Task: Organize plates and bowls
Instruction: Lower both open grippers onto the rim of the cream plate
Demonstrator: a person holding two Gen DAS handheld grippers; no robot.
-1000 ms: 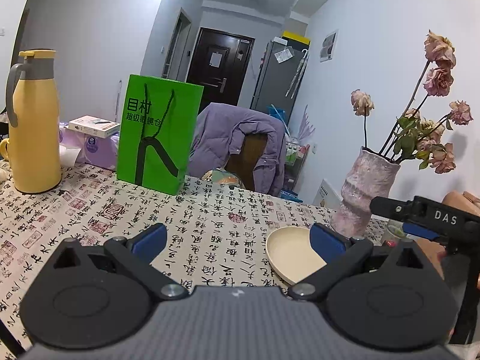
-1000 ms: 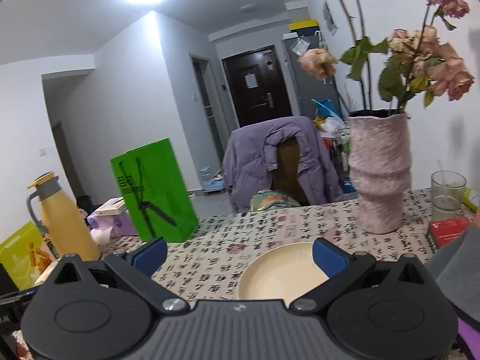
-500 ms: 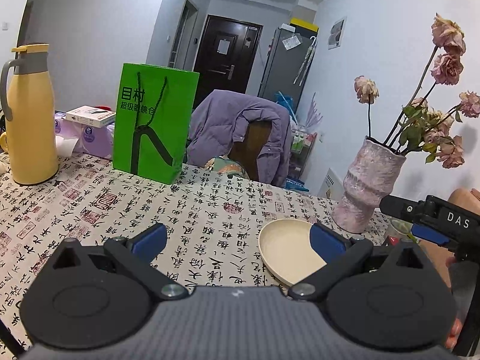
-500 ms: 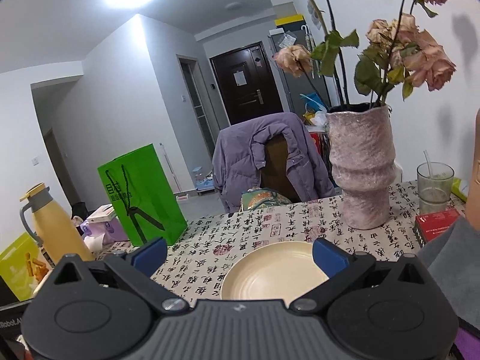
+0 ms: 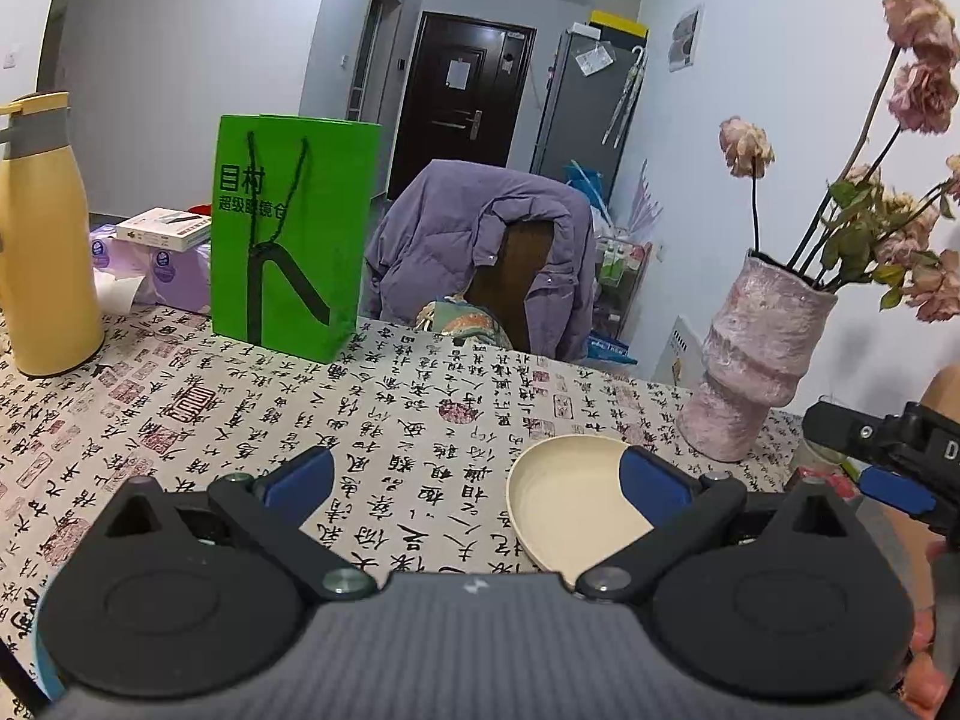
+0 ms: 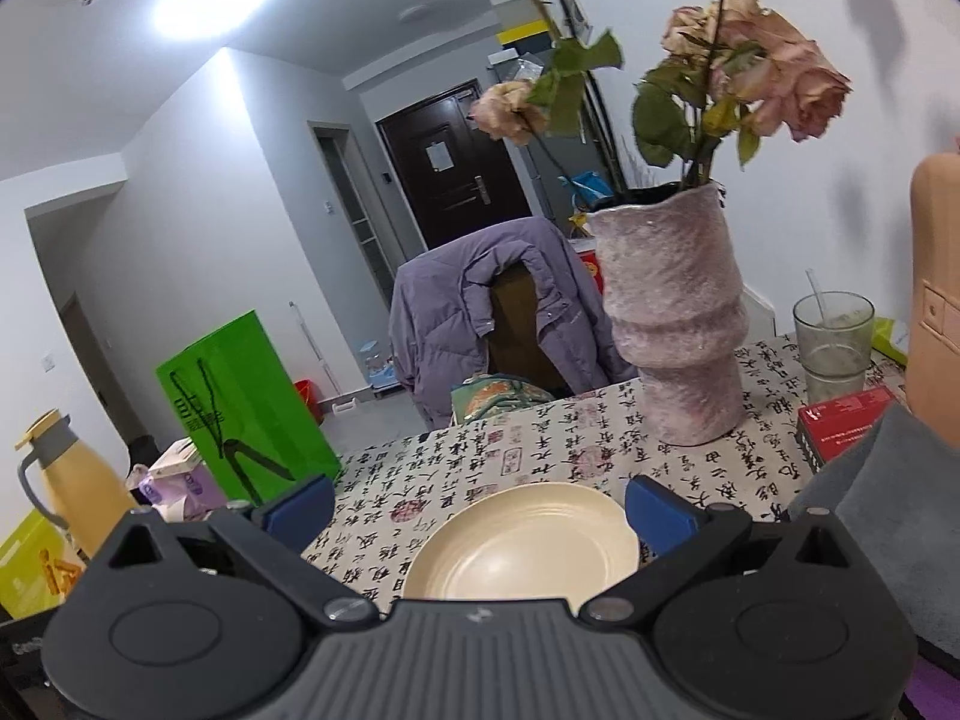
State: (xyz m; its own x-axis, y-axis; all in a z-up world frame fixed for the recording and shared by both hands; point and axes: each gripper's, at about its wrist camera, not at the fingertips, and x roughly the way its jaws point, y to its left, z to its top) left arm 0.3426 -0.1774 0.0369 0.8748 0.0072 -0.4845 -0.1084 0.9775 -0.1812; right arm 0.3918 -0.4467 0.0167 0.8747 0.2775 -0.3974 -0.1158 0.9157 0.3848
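A cream plate (image 5: pixel 564 498) lies flat on the calligraphy-print tablecloth (image 5: pixel 252 408), in front of a pink vase. In the left wrist view it sits low and right of centre, partly behind my right finger. My left gripper (image 5: pixel 477 474) is open and empty, above the cloth to the plate's left. In the right wrist view the plate (image 6: pixel 522 546) lies straight ahead between the fingers. My right gripper (image 6: pixel 480 507) is open and empty, just short of the plate. The right gripper also shows at the right edge of the left wrist view (image 5: pixel 888 468).
A pink vase with dried roses (image 6: pixel 678 324) stands just behind the plate. A glass (image 6: pixel 834 342) and a red box (image 6: pixel 840 426) are to its right. A green paper bag (image 5: pixel 288 234), a yellow jug (image 5: pixel 42 240) and tissue packs (image 5: pixel 162 258) stand at the left.
Both grippers have moved forward and lower toward the plate, which looks larger now. The plate has not moved. Both grippers stay open.
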